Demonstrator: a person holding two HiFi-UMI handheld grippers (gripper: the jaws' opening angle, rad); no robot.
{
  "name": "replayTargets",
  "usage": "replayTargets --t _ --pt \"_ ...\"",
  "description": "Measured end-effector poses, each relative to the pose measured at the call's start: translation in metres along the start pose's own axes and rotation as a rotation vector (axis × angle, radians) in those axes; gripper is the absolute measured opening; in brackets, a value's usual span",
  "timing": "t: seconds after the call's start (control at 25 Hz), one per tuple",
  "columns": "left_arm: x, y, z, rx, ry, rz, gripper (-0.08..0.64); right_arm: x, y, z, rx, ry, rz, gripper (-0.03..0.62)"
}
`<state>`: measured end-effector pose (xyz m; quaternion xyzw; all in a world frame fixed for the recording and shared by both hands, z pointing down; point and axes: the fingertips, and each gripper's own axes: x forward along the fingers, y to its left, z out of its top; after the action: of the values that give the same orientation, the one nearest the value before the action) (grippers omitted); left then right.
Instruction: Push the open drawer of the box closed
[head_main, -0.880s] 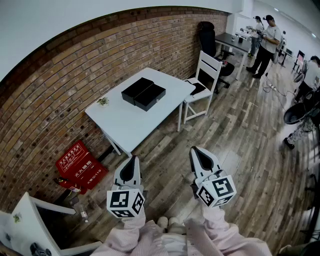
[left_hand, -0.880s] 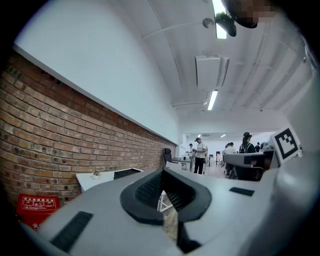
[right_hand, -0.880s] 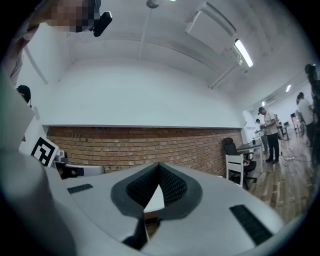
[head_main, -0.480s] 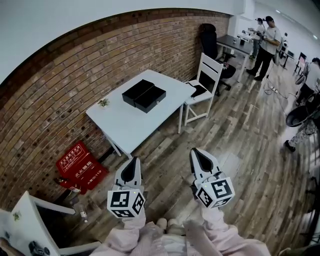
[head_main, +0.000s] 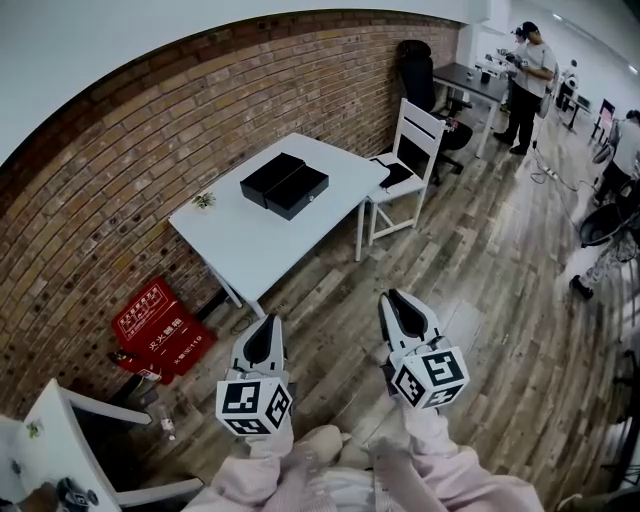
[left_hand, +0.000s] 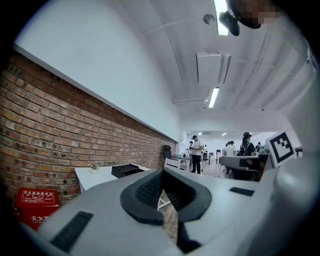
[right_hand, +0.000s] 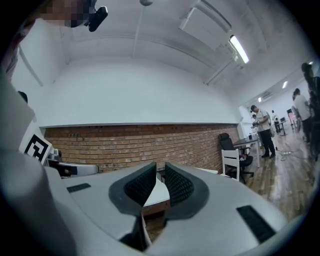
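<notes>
A black box (head_main: 283, 185) lies on the white table (head_main: 250, 255) by the brick wall, its drawer (head_main: 301, 193) pulled out toward the table's right side. Both grippers hang over the wooden floor, well short of the table. My left gripper (head_main: 263, 322) points at the table with its tips together and nothing in them; in the left gripper view (left_hand: 161, 175) the box (left_hand: 127, 170) shows far beyond it. My right gripper (head_main: 392, 298) stands beside the left one. In the right gripper view (right_hand: 160, 170) its pads are a narrow gap apart, with nothing between them.
A white chair (head_main: 412, 150) stands at the table's right end, and a small plant (head_main: 204, 201) sits at the table's back edge. A red box (head_main: 158, 328) rests on the floor by the wall. Another white chair (head_main: 60, 440) is at lower left. People (head_main: 527, 70) stand far right.
Both grippers keep almost the same place and the same jaw stance. The head view has shifted slightly, and the person's legs show a little more at the bottom.
</notes>
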<state>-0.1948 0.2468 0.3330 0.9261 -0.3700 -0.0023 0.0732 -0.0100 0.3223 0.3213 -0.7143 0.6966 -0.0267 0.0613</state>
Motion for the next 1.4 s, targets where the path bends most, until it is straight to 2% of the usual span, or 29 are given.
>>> replayTargets --t 0.12,0.44,0.92,1.4 --pt "0.003 0.0 0.001 -0.002 0.002 0.005 -0.005 0.003 -0.006 -0.001 0.009 0.01 -0.005 0.094" --pt "0.012 0.005 -0.002 -0.014 0.01 0.021 -0.005 0.014 -0.015 -0.004 0.015 0.019 -0.007 0.143" --pt "0.062 0.027 -0.008 -0.026 0.02 0.025 -0.005 0.062 -0.039 -0.019 0.007 0.039 -0.018 0.143" --pt "0.163 0.063 -0.007 -0.048 0.045 -0.002 -0.005 0.149 -0.082 -0.031 0.014 0.067 -0.04 0.143"
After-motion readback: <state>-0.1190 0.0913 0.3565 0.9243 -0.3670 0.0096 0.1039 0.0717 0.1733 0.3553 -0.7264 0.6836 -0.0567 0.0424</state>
